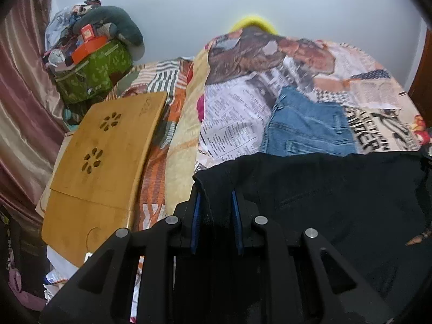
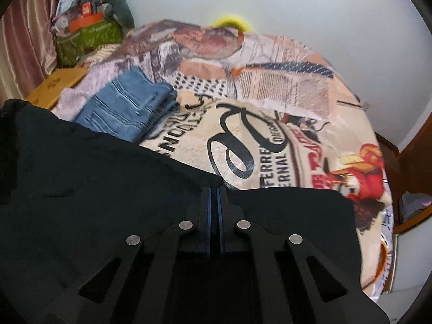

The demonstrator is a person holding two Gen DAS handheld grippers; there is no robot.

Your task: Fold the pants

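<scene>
Black pants [image 1: 337, 189] are stretched across the near part of the bed, held up between my two grippers. My left gripper [image 1: 216, 191] is shut on the pants' left edge, with cloth bunched between the blue pads. In the right wrist view the pants [image 2: 94, 175] fill the lower left, and my right gripper [image 2: 214, 189] is shut on their right edge with the jaws almost together.
Folded blue jeans [image 1: 307, 127] [image 2: 129, 108] lie on the newspaper-print bedspread [image 1: 237, 105] [image 2: 297, 102] beyond the pants. A wooden lap tray [image 1: 108, 156] lies at the bed's left. A green bag [image 1: 91, 73] with clutter stands by the curtain. A yellow object [image 1: 253, 23] sits at the wall.
</scene>
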